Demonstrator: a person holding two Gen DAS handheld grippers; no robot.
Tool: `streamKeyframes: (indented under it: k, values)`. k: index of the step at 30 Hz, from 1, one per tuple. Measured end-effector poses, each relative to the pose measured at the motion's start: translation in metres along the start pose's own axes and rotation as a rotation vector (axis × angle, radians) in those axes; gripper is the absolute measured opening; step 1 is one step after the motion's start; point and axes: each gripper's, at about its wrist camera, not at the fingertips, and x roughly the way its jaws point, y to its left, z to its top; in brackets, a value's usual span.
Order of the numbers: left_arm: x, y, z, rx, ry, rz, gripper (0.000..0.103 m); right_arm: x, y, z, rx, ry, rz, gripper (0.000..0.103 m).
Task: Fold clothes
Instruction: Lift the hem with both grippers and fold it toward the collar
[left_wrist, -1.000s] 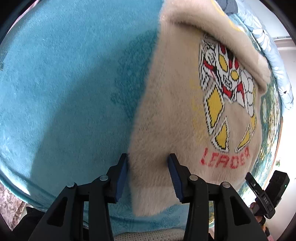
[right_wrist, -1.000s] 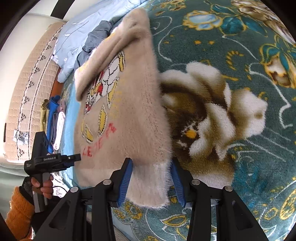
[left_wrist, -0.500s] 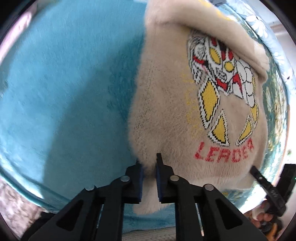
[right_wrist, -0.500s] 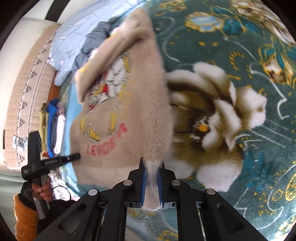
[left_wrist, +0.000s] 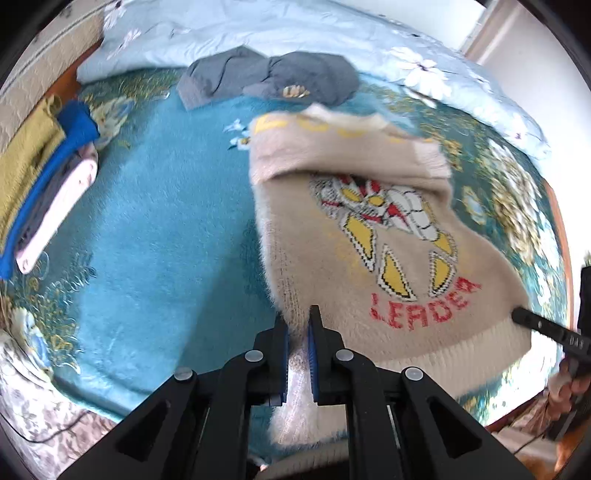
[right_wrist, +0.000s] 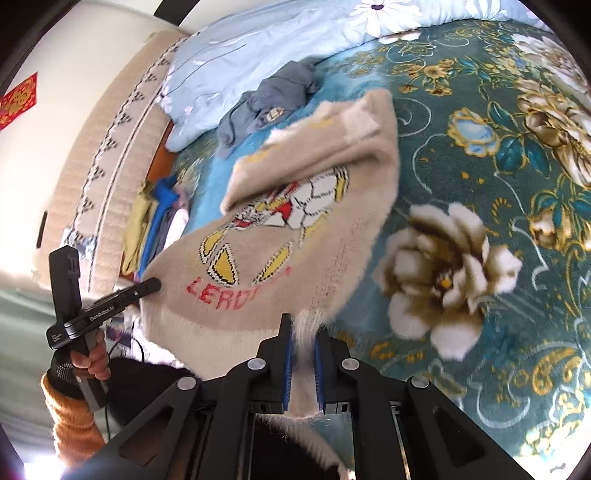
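A fuzzy beige sweater (left_wrist: 354, 229) with a yellow, red and white figure and the red word LEADER lies on the bed, its sleeves folded across the top. My left gripper (left_wrist: 297, 325) is shut on the hem's left corner, which is raised off the bed. In the right wrist view the same sweater (right_wrist: 295, 229) spreads ahead, and my right gripper (right_wrist: 303, 332) is shut on the hem's right corner. Each view shows the other gripper at the hem's opposite end.
A teal floral blanket (right_wrist: 480, 147) covers the bed. A crumpled grey garment (left_wrist: 266, 74) lies beyond the sweater, near a pale blue quilt (left_wrist: 258, 29). A stack of folded clothes (left_wrist: 48, 177) sits at the far left. A hand (right_wrist: 90, 358) in an orange sleeve holds the left gripper.
Both grippers went from open beside the hem to shut on its corners. They have since lifted the hem, and the views tilted up to show the far end of the bed.
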Motion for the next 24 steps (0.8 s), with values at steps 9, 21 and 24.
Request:
streamKeyframes:
  k: [9, 21, 24]
  values:
    - [-0.022, -0.007, -0.016, 0.055, 0.059, -0.082, 0.009, -0.001, -0.002, 0.004, 0.047, 0.065, 0.029, 0.010]
    - [0.035, 0.051, 0.042, -0.354, 0.125, -0.241, 0.009, 0.024, -0.035, 0.089, 0.266, 0.002, 0.104, 0.010]
    - [0.052, 0.061, 0.058, -0.436, 0.147, -0.269, 0.009, 0.037, -0.042, 0.113, 0.304, -0.001, 0.109, 0.010]
